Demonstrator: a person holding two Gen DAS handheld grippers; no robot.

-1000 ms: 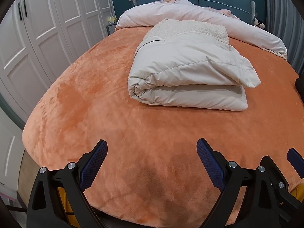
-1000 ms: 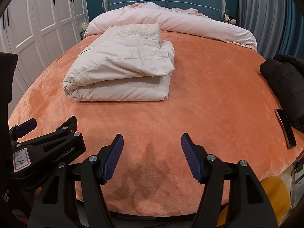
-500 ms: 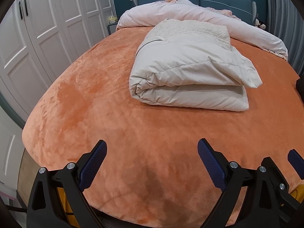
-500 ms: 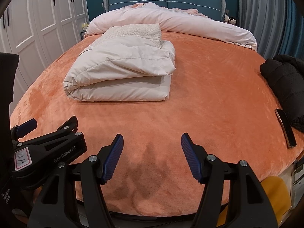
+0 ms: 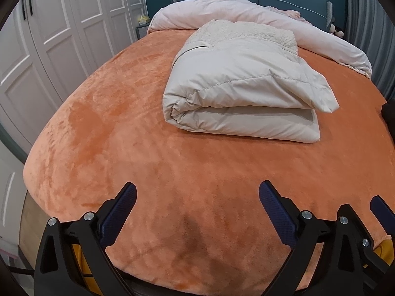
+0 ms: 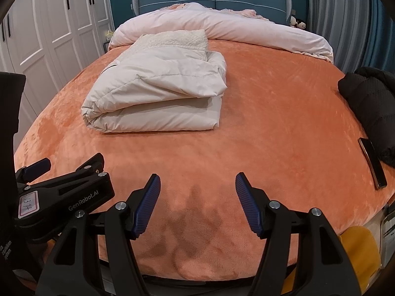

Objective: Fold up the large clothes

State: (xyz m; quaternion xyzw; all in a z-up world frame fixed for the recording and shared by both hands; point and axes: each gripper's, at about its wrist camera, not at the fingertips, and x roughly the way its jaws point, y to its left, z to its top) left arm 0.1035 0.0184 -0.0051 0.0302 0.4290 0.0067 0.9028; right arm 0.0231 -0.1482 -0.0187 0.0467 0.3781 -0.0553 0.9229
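The black garment [image 6: 372,103] at the bed's right edge is cut off by the frame. Both the left gripper [image 5: 197,209] and right gripper [image 6: 197,202] are held wide open, empty, above the bed's near edge. The folded cream coat [image 5: 242,93] is seen mid-bed on the orange blanket [image 5: 123,128] (white wardrobes [image 5: 61,24] alongside).

the cream padded coat [image 5: 237,91] lies folded into a thick, puffy bundle on the orange bedspread [image 5: 128,128], toward the far half of the bed. quilted stitch lines run across its top layer, and a textured fleecy panel shows at the far end. the near edge is a rounded fold, layers stacked one over another, with one loose corner flopping out over the right side. from the right wrist view it sits left of centre [image 6: 158,91].
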